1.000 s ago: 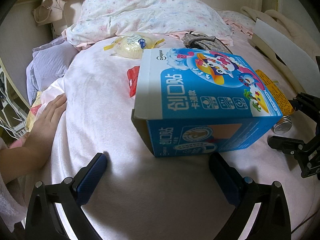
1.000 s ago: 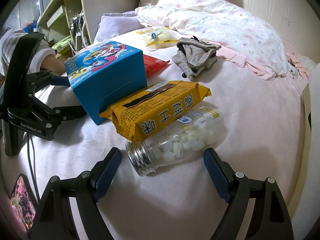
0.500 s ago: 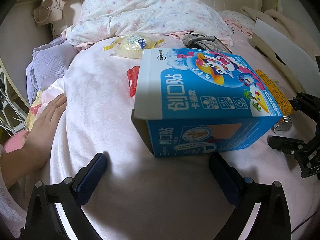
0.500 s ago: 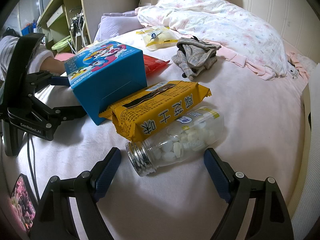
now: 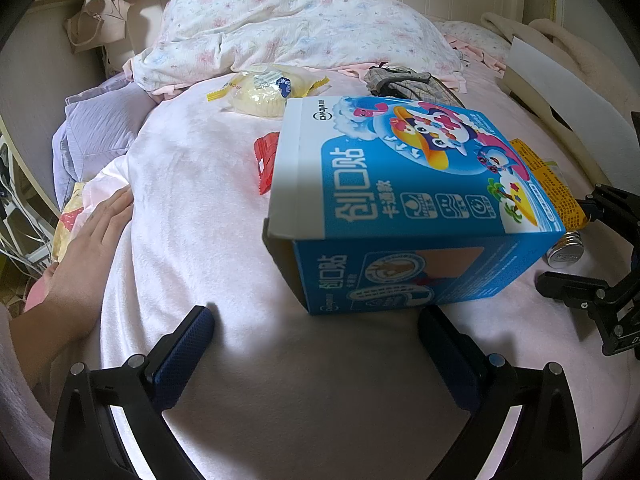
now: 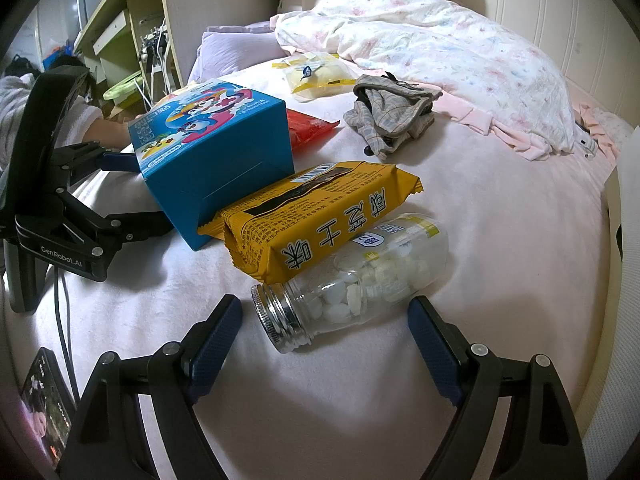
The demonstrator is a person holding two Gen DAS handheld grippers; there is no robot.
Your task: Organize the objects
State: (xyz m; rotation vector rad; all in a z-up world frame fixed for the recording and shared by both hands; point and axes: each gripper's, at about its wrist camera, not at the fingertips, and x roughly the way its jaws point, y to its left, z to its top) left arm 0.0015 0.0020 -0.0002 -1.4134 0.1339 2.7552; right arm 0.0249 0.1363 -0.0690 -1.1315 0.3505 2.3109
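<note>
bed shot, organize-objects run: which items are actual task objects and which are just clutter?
Likely task objects:
- blue box
- yellow snack pack
- tablet jar, lying on its side
- red packet
- bun in yellow wrapper

Probably just lying about:
- floral quilt
- crumpled plaid cloth
- lilac pillow
- phone

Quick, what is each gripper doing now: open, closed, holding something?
Left gripper: open, holding nothing; the blue box lies just ahead.
Right gripper: open, holding nothing; the tablet jar lies between its fingers, untouched.
</note>
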